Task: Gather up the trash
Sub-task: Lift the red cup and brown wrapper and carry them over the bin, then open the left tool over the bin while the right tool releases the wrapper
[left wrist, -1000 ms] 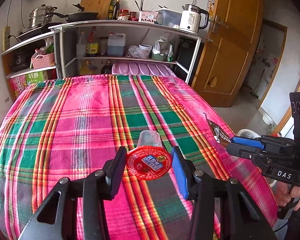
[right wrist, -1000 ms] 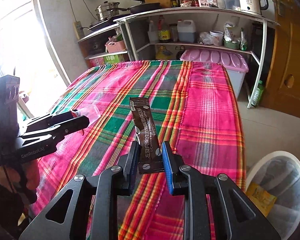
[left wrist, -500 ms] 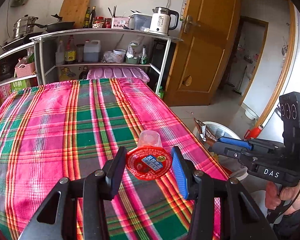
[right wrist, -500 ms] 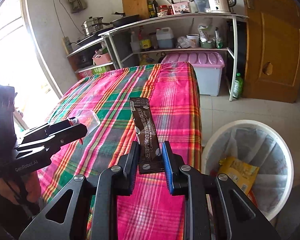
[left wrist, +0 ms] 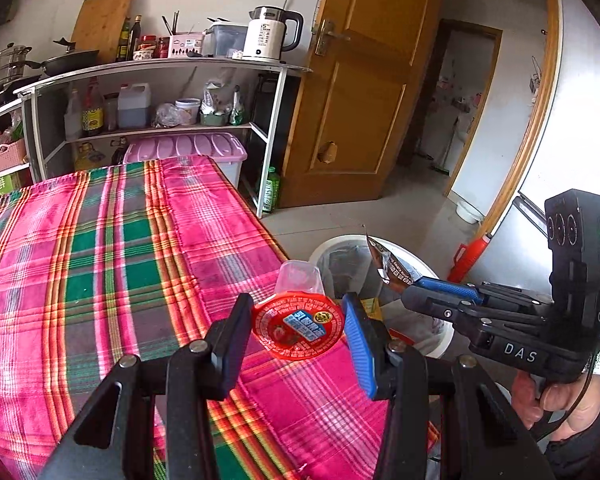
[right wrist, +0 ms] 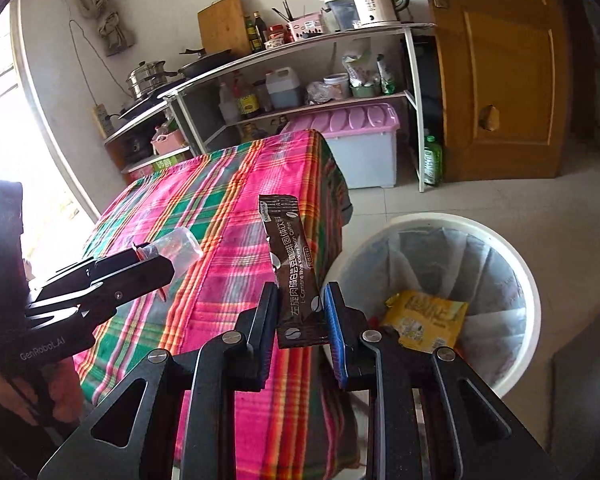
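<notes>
- Table: covered by a pink, green and orange plaid cloth; its near corner lies under both tools, and its right edge runs just beside the bin.
- Wooden door: closed, behind the table's far right corner, next to an open doorway.
- Shelf unit: against the back wall, carrying bottles, jars and a white kettle; a pink-lidded storage box stands on the floor below it.
- Trash bin: white, round, lined with a pale bag, standing on the tiled floor at the table's corner. A yellow wrapper already lies inside it.
- Right gripper: held in a hand at the room's right side, jaws pinching the lower end of a brown coffee sachet. The sachet stands upright out of the pads, above the table edge and just beside the bin's rim; in the left wrist view it shows over the bin mouth.
- Left gripper: jaws set wide, clamped on the red foil lid of a small clear jelly cup. The cup lies on its side with its lid facing the camera and its clear base pointing away, held over the table's near corner, close to the bin.
</notes>
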Demonstrator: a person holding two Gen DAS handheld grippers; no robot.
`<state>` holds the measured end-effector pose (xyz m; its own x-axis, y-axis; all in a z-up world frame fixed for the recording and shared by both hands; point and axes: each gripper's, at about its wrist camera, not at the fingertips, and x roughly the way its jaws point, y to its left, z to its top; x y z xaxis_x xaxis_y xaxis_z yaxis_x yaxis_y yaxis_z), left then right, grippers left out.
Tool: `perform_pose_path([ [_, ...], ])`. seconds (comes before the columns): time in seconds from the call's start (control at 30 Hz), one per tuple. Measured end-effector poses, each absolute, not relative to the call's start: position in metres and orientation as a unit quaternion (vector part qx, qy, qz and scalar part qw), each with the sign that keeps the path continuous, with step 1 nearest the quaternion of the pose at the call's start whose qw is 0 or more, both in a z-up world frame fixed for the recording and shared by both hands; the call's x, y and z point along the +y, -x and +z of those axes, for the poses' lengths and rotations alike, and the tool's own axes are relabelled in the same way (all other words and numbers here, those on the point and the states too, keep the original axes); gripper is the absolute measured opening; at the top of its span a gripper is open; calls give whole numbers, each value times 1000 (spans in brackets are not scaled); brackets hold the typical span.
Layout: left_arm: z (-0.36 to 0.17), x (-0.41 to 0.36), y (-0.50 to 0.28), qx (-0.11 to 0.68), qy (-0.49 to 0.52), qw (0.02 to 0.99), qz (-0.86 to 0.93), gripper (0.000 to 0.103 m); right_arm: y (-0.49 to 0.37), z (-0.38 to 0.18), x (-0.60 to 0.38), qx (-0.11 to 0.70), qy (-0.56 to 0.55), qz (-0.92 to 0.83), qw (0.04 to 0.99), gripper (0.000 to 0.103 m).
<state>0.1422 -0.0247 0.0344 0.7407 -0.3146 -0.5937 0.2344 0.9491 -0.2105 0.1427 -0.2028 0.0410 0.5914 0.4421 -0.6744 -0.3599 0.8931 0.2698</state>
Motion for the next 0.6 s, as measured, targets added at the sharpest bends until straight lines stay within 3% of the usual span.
perform_pose_path([
  [0.6, 11, -96, -190, 359, 40, 911, -200, 48, -161, 11, -274, 420, -93, 150, 890, 25],
])
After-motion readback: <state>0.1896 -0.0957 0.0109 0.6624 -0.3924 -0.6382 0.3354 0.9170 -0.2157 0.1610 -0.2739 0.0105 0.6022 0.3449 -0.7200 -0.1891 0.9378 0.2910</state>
